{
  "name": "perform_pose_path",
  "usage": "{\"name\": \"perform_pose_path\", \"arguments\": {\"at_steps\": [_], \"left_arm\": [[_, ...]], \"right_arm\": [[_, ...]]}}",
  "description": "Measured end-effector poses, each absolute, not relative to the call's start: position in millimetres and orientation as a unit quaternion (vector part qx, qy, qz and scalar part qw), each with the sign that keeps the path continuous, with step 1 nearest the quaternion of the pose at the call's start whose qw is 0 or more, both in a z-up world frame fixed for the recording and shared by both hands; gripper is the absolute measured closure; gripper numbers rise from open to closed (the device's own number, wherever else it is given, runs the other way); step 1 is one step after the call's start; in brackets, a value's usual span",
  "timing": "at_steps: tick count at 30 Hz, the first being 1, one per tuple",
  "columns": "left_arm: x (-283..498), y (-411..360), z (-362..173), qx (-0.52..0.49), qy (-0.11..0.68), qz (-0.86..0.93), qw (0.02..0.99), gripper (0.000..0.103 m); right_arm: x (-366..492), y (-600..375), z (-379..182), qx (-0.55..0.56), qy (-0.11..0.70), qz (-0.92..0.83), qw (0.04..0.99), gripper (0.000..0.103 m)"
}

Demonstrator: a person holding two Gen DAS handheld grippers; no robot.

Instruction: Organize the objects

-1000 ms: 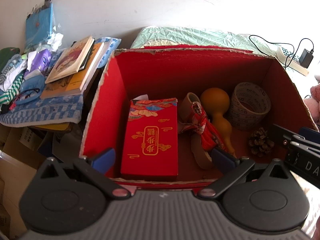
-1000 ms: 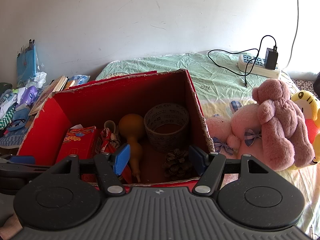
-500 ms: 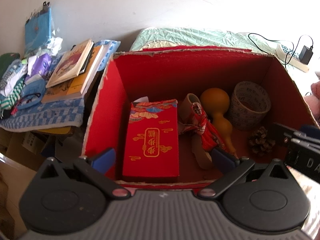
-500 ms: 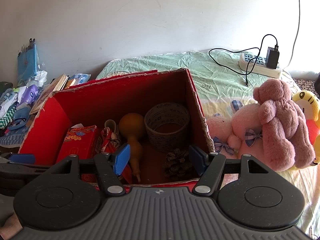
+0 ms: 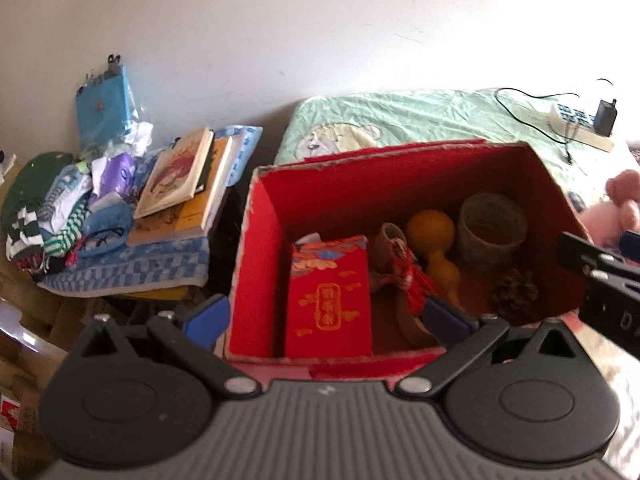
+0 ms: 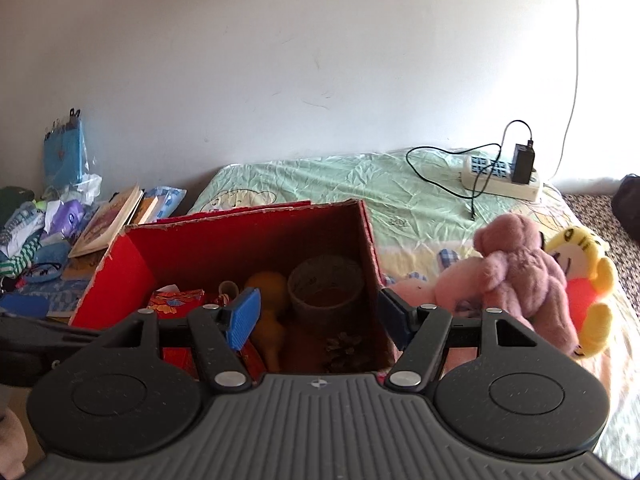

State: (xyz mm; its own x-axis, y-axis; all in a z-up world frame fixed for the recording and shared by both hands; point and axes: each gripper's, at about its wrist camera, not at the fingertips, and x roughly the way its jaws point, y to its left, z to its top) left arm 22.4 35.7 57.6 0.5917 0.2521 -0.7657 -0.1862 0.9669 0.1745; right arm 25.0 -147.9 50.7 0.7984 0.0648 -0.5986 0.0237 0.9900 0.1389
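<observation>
While both the left gripper (image 5: 327, 317) and the right gripper (image 6: 320, 320) hung wide and empty, the red box (image 6: 120, 276) ahead already held several items, and the plush toys (image 6: 524, 276) right of it seemingly remained unsorted.

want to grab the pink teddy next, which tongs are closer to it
Right. The right tongs hang open over the red box's right wall, the pink teddy just beyond. The left tongs sit open at the box's far-left corner.
</observation>
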Motion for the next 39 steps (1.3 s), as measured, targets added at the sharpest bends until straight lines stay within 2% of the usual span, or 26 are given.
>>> {"name": "perform_pose_path", "arguments": {"at_steps": [10, 20, 26, 31, 39], "left_arm": [[-2.2, 32.5, 56.7, 0.045, 0.442, 0.131, 0.886, 0.001], [-17.6, 28.9, 27.6, 0.014, 0.510, 0.097, 0.855, 0.001], [-21.7, 21.7, 18.6, 0.016, 0.524, 0.099, 0.846, 0.001], [-22.7, 17.2, 25.3, 0.022, 0.514, 0.101, 0.852, 0.001], [-17.5, 16.0, 51.9, 0.038, 0.457, 0.123, 0.880, 0.001]], "right_arm": [[0.4, -146.4, 46.3, 0.098, 0.344, 0.026, 0.933, 0.035], [-12.0, -144.9, 32.8, 0.096, 0.385, 0.031, 0.917, 0.035], [-17.7, -147.7, 26.3, 0.098, 0.398, 0.032, 0.911, 0.035], [-20.5, -151.4, 32.0, 0.105, 0.386, 0.032, 0.916, 0.035], [-15.1, -156.9, 51.0, 0.110, 0.339, 0.034, 0.934, 0.035]]}}
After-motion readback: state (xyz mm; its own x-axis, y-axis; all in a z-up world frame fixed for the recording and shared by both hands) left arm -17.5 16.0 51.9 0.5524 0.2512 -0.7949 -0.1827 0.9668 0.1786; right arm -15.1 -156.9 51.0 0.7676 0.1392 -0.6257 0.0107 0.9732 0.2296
